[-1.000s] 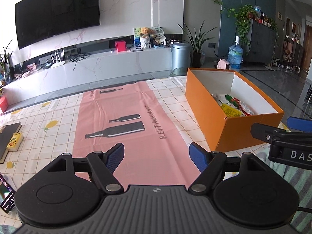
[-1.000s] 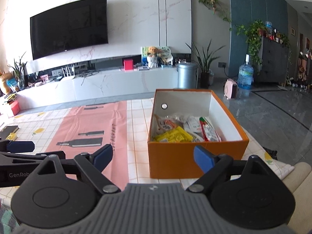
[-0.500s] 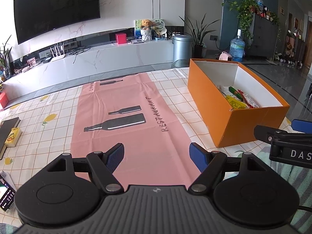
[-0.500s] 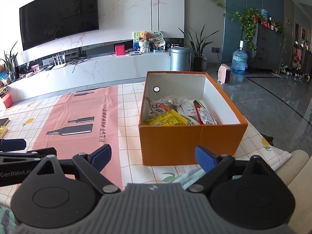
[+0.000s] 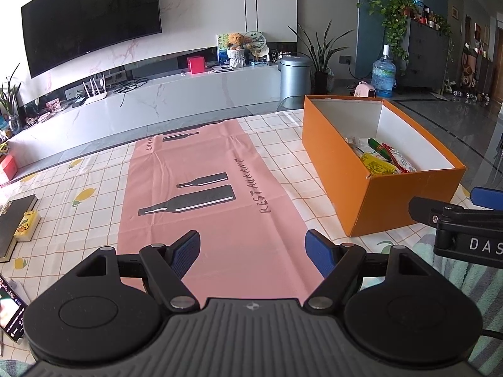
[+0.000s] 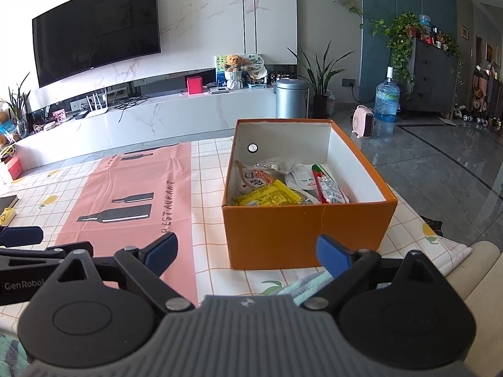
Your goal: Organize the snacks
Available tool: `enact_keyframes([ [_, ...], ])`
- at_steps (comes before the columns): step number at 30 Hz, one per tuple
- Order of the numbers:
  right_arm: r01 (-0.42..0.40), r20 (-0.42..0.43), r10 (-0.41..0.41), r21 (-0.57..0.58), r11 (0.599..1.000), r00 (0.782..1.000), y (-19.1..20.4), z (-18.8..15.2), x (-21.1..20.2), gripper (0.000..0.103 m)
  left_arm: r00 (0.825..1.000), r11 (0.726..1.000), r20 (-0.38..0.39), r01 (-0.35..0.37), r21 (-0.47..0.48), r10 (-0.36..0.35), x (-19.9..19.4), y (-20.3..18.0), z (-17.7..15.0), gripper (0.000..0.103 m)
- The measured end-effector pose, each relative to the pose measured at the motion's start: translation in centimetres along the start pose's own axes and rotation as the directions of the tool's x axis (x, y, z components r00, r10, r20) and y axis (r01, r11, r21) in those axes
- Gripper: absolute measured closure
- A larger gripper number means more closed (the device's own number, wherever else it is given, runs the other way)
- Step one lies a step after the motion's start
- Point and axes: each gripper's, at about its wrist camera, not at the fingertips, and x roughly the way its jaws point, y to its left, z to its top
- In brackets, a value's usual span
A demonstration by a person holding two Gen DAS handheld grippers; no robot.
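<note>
Place: a home living room
Signs: wall television (image 6: pixel 97 28), low marble media cabinet (image 6: pixel 176 116), potted plants (image 6: pixel 317 72), teddy bear (image 6: pixel 233 62), water jug (image 6: pixel 387 97)

Open orange box (image 6: pixel 306 231) on checked tablecloth, snack packets (image 6: pixel 276 193) piled inside

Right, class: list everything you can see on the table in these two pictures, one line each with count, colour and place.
Box: one, orange outside, white inside, open, right side of table.
Snack packets: several, yellow, red, white, clear, inside the box; exact count unclear.
Runner: one, pink with black bottles, table middle.
Tablecloth: one, white checked with lemons, under everything.
Book: one, dark, left edge.
Small yellow box: one, beside the book.
Phone: one, lit, near-left corner.
Left gripper: open, empty.
Right gripper: open, empty.
</note>
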Motion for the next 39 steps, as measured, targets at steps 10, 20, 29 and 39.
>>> enact_keyframes([
  [10, -0.003, 0.022, 0.003, 0.004, 1.000, 1.000, -0.1, 0.1, -0.8, 0.011, 1.000, 1.000, 0.018, -0.011, 0.009, 0.011, -0.7, -0.3, 0.1, 0.014],
  [20, -0.005, 0.039, 0.004, 0.006, 1.000, 0.999, -0.1, 0.0, -1.3, 0.010, 1.000, 1.000, 0.023, -0.013, 0.007, 0.013, -1.1, -0.3, 0.2, 0.014],
  [29, -0.004, 0.046, 0.004, -0.001, 1.000, 0.999, 0.0, 0.2, -1.7, 0.010, 1.000, 1.000, 0.025, -0.016, 0.002, 0.016, -1.3, -0.1, 0.3, 0.014],
  [39, -0.006, 0.046, 0.006, -0.007, 1.000, 0.999, 0.1, 0.3, -1.9, 0.009, 0.999, 1.000, 0.032, -0.022, -0.003, 0.022, -1.4, 0.0, 0.3, 0.014],
])
